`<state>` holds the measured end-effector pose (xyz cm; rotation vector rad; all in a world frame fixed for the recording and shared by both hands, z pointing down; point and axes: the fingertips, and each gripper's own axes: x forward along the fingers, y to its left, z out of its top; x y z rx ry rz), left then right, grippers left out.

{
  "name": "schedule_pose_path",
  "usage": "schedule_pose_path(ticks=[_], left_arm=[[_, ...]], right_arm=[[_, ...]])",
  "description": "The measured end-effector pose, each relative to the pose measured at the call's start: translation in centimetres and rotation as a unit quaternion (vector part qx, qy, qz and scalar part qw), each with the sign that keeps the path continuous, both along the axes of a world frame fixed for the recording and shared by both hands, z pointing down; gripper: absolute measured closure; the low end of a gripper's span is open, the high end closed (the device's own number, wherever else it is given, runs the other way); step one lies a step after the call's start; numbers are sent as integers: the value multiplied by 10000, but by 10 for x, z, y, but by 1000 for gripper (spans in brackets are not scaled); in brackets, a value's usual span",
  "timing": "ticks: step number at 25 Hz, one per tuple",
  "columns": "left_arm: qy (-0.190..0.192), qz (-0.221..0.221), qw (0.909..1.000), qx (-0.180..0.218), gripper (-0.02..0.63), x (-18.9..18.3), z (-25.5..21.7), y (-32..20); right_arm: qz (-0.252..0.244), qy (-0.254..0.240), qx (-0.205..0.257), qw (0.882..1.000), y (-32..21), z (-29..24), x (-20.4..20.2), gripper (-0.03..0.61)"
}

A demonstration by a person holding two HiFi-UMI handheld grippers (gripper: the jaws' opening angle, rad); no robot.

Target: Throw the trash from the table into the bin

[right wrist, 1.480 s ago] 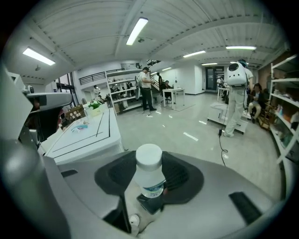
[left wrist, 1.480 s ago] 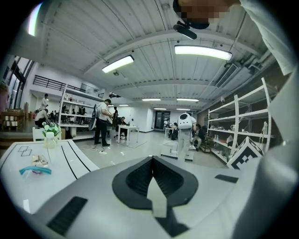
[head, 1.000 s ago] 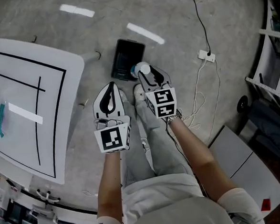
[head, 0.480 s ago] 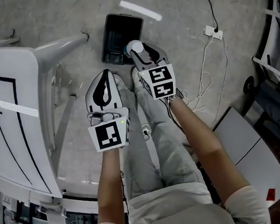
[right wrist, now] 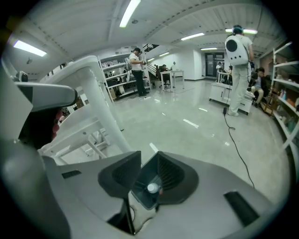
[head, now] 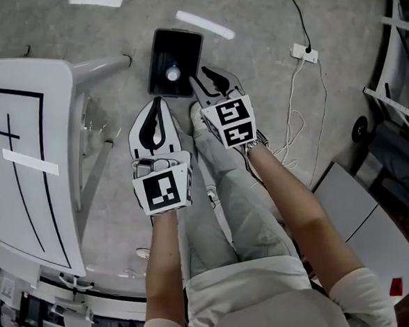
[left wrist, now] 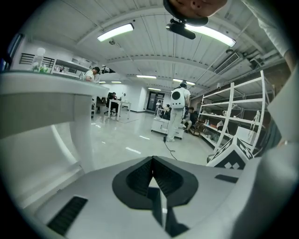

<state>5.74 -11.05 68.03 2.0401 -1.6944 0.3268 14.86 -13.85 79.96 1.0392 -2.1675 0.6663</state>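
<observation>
Head view: the white trash (head: 173, 73) lies inside the black bin (head: 182, 49) on the floor, right of the table (head: 25, 102).

Left gripper view: the left gripper (left wrist: 152, 163) has its jaws pressed together, with nothing between them.

Right gripper view: the right gripper (right wrist: 142, 175) has its jaws apart. They have just been closing and hold nothing. Bin and trash show through the gap.

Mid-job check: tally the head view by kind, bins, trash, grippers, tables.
Black rectangular plastic bin: 1
White round piece of trash, inside bin: 1
Two-jaw grippers: 2, left gripper shut; right gripper apart, jaws just closing, nothing between
White table: 1
Total: 5
</observation>
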Motion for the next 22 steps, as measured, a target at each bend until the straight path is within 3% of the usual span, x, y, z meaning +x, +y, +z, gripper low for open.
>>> schedule_pose_path(ticks=[3, 7, 15, 22], left_arm=[[8, -19, 9999, 112, 609, 3, -37, -1], [-31, -177, 9986, 499, 609, -1, -88, -16], [-153, -497, 9912, 1216, 609, -17, -195, -27], [-340, -921, 9772, 1885, 609, -42, -309, -9]], right_arm=[[103, 5, 211, 9997, -1, -44, 8, 564], [272, -265, 792, 9961, -25, -110, 10, 569], [370, -1011, 1897, 9759, -56, -266, -10, 569], [309, -1947, 2577, 9459, -56, -418, -21, 569]])
